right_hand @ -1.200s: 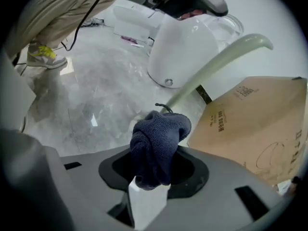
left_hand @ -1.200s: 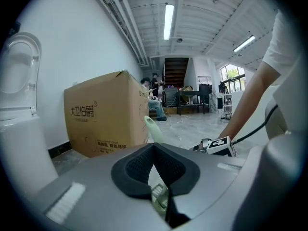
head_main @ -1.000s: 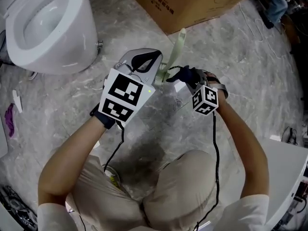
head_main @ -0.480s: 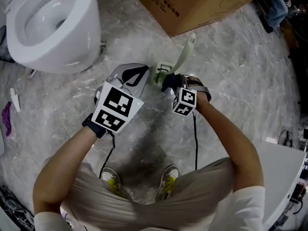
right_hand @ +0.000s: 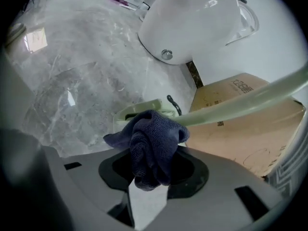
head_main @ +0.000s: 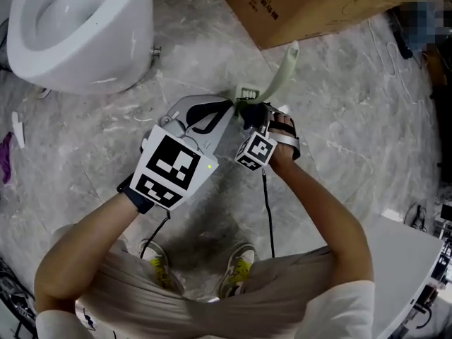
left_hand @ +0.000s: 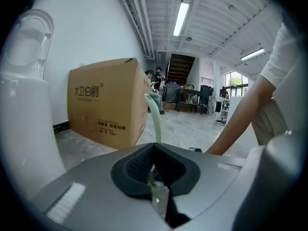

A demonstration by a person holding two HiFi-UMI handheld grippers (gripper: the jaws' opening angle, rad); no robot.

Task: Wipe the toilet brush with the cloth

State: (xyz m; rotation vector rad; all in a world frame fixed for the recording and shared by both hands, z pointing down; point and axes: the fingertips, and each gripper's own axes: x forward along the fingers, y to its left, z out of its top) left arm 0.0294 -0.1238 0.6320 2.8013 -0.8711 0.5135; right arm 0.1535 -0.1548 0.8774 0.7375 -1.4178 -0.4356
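Note:
I hold a pale green toilet brush; its handle [head_main: 282,70] slants up to the right and its head [head_main: 246,92] sits low by the grippers. My left gripper [head_main: 227,109] is shut on the lower handle. In the left gripper view the handle [left_hand: 156,121] rises from between the jaws of the left gripper [left_hand: 155,172]. My right gripper [head_main: 254,119] is shut on a dark blue cloth [right_hand: 151,143]. The bunched cloth presses against the handle [right_hand: 250,100] close to the brush head [right_hand: 139,110]. Here the right gripper [right_hand: 151,174] is tight on the cloth's lower fold.
A white toilet [head_main: 78,27] stands at the upper left and a cardboard box [head_main: 311,2] at the top. The floor is grey marble. Small purple [head_main: 6,157] and white [head_main: 18,129] items lie at the left. A white panel [head_main: 409,260] is at the lower right.
The right gripper with the cloth has slid left along the handle, closing in on the left gripper and the brush head. The left gripper has kept its hold on the brush.

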